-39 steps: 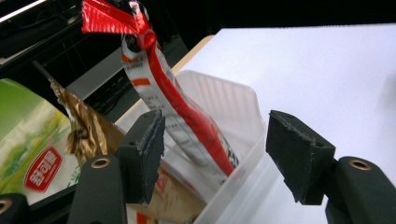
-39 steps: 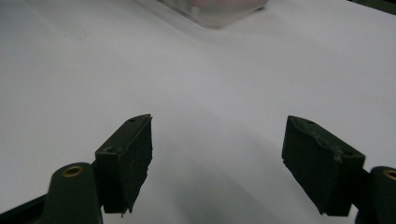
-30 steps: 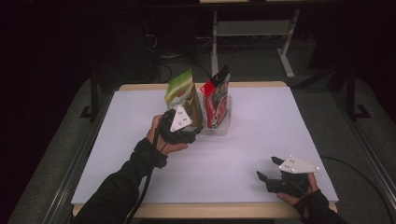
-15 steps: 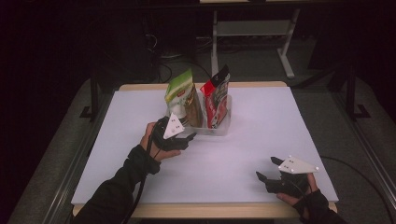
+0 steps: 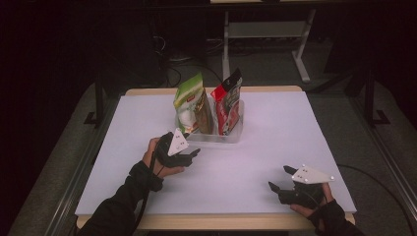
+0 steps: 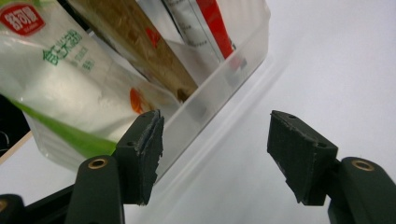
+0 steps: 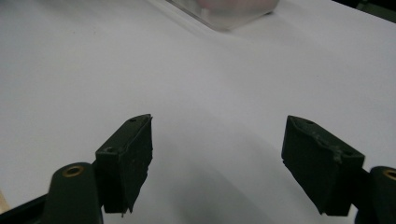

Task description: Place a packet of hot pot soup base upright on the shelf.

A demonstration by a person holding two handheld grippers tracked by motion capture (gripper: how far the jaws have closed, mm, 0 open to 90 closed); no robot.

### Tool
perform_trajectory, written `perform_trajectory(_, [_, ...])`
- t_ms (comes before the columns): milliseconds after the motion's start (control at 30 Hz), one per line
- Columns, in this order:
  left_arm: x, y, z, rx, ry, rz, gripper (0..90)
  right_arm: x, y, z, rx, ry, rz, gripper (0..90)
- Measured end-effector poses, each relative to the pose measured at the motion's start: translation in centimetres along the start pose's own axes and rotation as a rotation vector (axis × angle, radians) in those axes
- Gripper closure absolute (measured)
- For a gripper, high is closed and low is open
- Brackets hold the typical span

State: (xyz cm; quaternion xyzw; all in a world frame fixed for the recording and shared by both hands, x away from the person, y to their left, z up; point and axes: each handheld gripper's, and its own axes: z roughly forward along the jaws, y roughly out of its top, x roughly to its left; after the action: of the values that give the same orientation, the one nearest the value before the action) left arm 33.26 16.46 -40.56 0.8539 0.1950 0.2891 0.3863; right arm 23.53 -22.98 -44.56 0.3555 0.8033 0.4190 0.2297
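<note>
A clear plastic bin (image 5: 231,135) stands at the table's middle back and holds three upright pouches: a green-and-white one (image 5: 189,101), a brown one (image 5: 203,115) and a red one (image 5: 227,101). My left gripper (image 5: 195,153) is low over the table just in front of the bin's near left corner, open and holding nothing. In the left gripper view its jaws (image 6: 215,154) frame the bin wall (image 6: 224,79), with the green-and-white pouch (image 6: 60,79) at upper left. My right gripper (image 5: 278,178) rests open near the front right edge, with bare table between its jaws (image 7: 217,163).
The white table top (image 5: 295,128) has wooden front and back edges. Dark floor, cables and a white table frame (image 5: 260,34) lie behind it. A corner of the bin (image 7: 229,11) appears far off in the right gripper view.
My left gripper has drawn back from the pouches and sunk toward the table in front of the bin. The right gripper has not moved.
</note>
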Motion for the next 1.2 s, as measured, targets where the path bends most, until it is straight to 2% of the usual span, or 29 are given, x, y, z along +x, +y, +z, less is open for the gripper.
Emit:
perform_trajectory(233, [-0.1,-1.5,-0.5,0.025,0.004,-0.003,31.4,0.3,0.1,0.1,0.006,0.007,-0.020,23.7])
perform_trajectory(433, [-0.2,-2.7,-1.3,0.019,-0.019,-0.021,27.2,0.2,0.1,0.1,0.006,-0.003,-0.019,22.3])
perform_trajectory(500, [-0.1,-3.2,-1.6,0.025,-0.011,-0.024,26.3,0.2,0.1,0.1,0.004,-0.007,-0.021,21.5])
perform_trajectory(767, [0.4,-4.9,-2.9,0.022,-0.016,-0.065,19.8,0.3,0.2,0.0,0.007,-0.021,-0.036,18.3])
perform_trajectory(1200, [0.7,-7.5,-5.4,0.030,-0.007,-0.067,16.7,0.2,0.5,-0.2,-0.016,-0.052,-0.054,18.9])
